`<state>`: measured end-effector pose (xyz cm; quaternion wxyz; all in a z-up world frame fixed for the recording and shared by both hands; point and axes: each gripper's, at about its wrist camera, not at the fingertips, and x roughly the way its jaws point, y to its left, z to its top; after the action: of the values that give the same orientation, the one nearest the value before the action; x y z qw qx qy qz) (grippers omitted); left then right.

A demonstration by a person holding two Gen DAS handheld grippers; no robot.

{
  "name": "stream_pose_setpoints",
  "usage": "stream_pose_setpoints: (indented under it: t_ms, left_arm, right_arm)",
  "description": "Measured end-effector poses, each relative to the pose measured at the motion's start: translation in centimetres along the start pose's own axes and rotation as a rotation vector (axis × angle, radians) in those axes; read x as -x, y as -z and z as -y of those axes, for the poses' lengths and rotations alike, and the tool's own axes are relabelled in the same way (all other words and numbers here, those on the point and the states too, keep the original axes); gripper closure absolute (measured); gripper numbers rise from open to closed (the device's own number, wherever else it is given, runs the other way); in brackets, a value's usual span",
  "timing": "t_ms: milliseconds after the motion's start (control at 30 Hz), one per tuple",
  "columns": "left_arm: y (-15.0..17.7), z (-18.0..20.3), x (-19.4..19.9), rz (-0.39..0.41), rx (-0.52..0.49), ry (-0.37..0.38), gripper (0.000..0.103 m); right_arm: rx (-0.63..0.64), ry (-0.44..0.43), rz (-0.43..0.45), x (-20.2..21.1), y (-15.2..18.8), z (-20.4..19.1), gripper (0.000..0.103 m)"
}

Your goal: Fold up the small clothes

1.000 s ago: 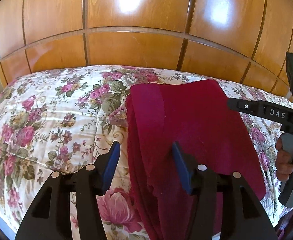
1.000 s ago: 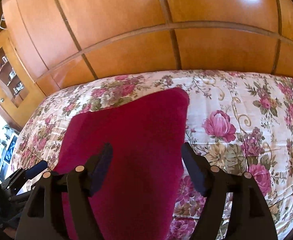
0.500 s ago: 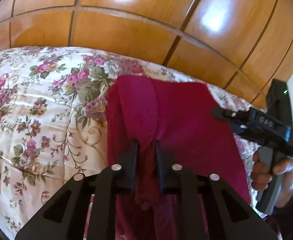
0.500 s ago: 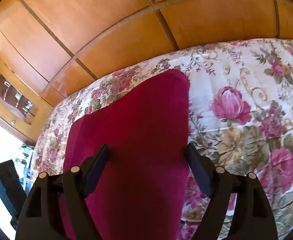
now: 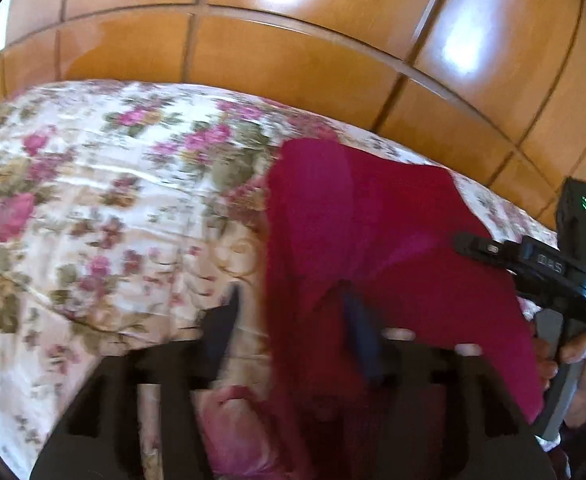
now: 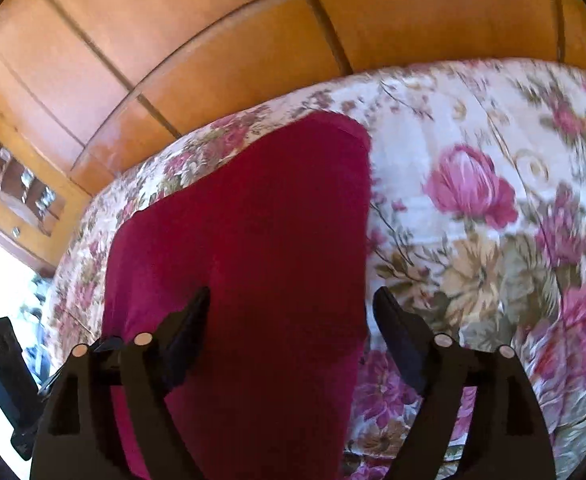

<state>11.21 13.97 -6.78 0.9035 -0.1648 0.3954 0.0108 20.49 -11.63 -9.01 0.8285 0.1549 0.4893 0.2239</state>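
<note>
Crimson soft garment (image 6: 245, 248) lies smooth on quilted floral bedspread (image 6: 473, 200).

Left wrist view smeared; we can't tell whether the left gripper (image 5: 293, 316) touches the red garment (image 5: 373, 240), whose near end runs under the fingers (image 5: 359, 332). Right gripper (image 5: 533, 264) cut by the frame edge. Bedspread (image 6: 473, 200) pattern blurred.

We see a flowered bedspread (image 5: 105, 216) covering the bed, pink roses and green leaves on a cream ground. Behind the bedspread stands a glossy wooden wardrobe (image 5: 285, 60) with panelled doors. Left of the bedspread, in the right wrist view, a glass-fronted cabinet (image 6: 17, 188) holds small items
</note>
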Motion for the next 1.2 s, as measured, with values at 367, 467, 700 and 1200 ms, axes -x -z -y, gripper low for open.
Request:
stream_pose_setpoints:
  t_ms: [367,467,700,1200]
  left_arm:
    - [1.8,-2.9,0.1,-0.145,0.178,0.326,0.039]
    - [2.1,-3.0,-0.6,-0.162,0.184,0.365,0.039]
    - [2.7,-3.8,-1.4,-0.167,0.222,0.476,0.059]
    - [3.6,4.8,1.3,-0.170,0.070,0.640,0.065]
  right_arm:
    - [-0.054,-0.211,-0.054,1.6,3.5,1.2,0.018]
    - [-0.066,-0.254,-0.085,0.7,4.2,1.1,0.018]
    - [-0.047,-0.241,-0.081,1.4,4.6,0.2,0.043]
    - [-0.034,-0.159,0.097,12.2,8.7,3.0,0.056]
